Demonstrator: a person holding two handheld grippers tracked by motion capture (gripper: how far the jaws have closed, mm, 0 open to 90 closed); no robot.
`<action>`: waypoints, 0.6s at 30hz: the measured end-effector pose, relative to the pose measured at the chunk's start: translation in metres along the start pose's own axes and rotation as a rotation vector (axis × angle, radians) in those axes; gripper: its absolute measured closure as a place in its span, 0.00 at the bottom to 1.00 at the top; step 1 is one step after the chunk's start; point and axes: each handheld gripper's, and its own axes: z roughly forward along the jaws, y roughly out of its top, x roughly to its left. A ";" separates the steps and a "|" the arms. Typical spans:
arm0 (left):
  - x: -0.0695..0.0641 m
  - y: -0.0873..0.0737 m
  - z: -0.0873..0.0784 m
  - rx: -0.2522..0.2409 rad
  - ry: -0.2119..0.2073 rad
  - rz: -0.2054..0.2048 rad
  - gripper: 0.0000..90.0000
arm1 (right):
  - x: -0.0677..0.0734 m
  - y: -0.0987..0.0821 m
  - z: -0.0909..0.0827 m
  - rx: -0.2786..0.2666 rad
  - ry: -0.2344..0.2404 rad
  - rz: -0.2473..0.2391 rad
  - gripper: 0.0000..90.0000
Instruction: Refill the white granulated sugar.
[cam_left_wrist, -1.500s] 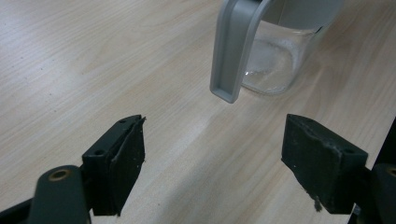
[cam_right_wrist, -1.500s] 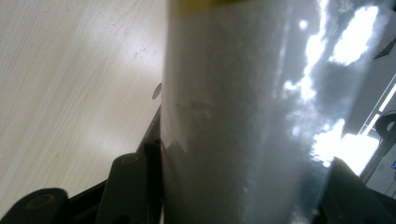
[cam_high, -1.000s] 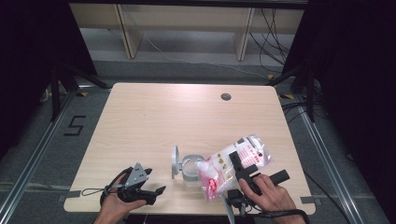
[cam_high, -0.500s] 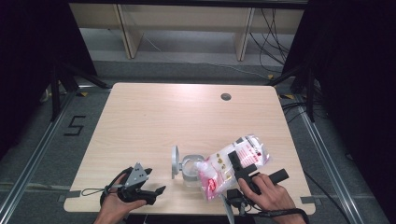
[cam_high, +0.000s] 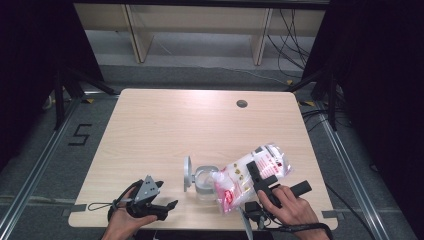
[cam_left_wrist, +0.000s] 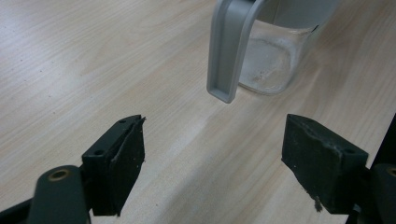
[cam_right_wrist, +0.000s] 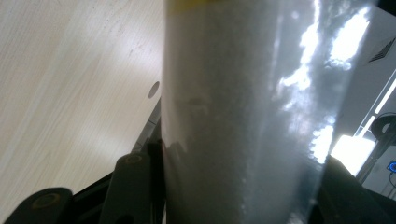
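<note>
The clear refill pouch (cam_high: 252, 177) (pink print) lies tilted, spout over the glass jar (cam_high: 202, 181) near the table's front edge. Your right gripper (cam_high: 261, 181) clamps it; your left gripper (cam_high: 159, 199) stands apart, empty.

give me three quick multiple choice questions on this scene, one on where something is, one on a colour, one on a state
1. Where is the jar relative to the bag?
A. to its left, at its spout
B. on the far edge of the table
C. on the floor

2. What colour is the print on the bag?
A. blue
B. pink
C. green

3. How do the left gripper's jaws stand?
A. shut on the jar
B. shut on the bag
C. open with nothing between them

Answers:
1. A, since the high view shows the bag's spout tilted down at the jar's mouth.
2. B, since pink marks cover the clear bag.
3. C, since the left gripper view shows bare table between its pads, while the right gripper clamps the bag.
</note>
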 end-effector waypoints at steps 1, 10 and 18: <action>0.000 0.000 0.000 0.002 0.001 0.002 0.23 | 0.000 0.000 0.000 -0.002 -0.001 0.004 0.61; -0.001 0.000 0.001 0.001 -0.002 -0.001 0.23 | -0.001 0.000 -0.001 -0.004 -0.004 0.012 0.61; -0.001 0.000 0.001 -0.006 0.000 0.001 0.23 | -0.002 -0.001 -0.002 -0.004 -0.006 0.015 0.61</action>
